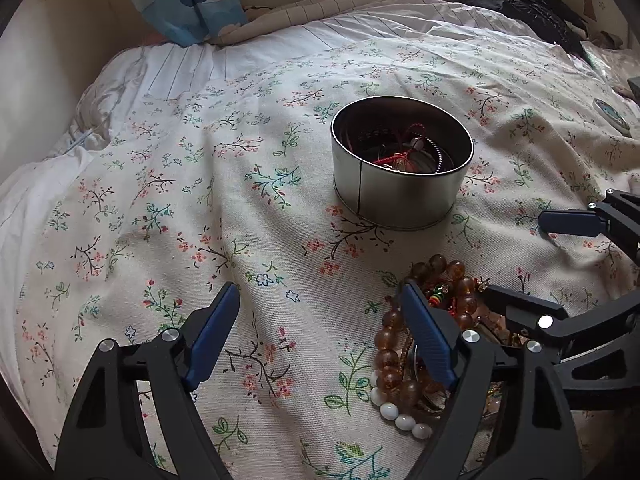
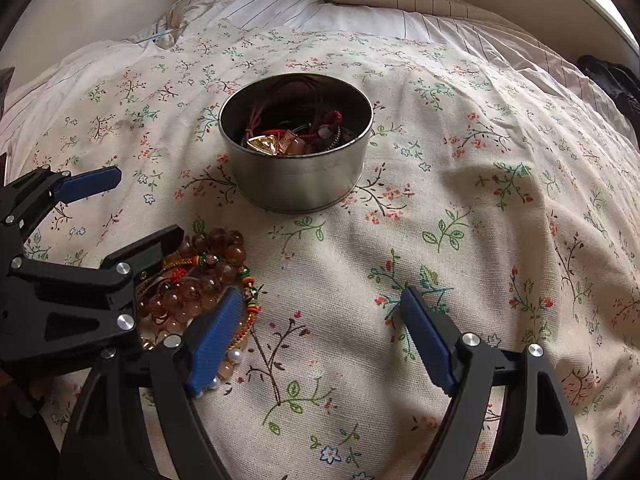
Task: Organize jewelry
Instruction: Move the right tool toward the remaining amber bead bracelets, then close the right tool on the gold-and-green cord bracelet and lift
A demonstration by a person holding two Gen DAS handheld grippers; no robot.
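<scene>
Between both grippers, on the flowered bedspread (image 1: 280, 208): a tangled heap of bracelets (image 1: 424, 320), amber beads, white beads and a coloured cord knotted together, lying just short of the tin (image 1: 400, 196).

Left gripper (image 1: 320, 304) spread wide, empty, one pad over the left edge of the heap, the other over bare cloth. Right gripper (image 2: 322, 300) likewise wide and empty, its left pad over the heap's right edge.

Likely trouble:
- Crowded approach. Both grippers at the same small heap, frames nearly touching; a bump or a blocked closing quite possible.
- Tangled strands. Pinching one string probably lifts several, or drags the rest across the cloth and drops some short of the tin.
- Round, glossy beads. Easy to squirt out from flat pads if caught off centre.
- Soft bedding. Pressing down sinks the cloth and could bunch fabric into the pinch; could also tilt the tin nearby.

Tin: round, metal, open, upright on the bed beyond the heap. Inside, already a jumble: red and brown cords, a dark beaded chain, a gold triangular pendant (image 2: 264, 145), pale pink charms. Room left above the pile, though loops could hang over the rim.
</scene>
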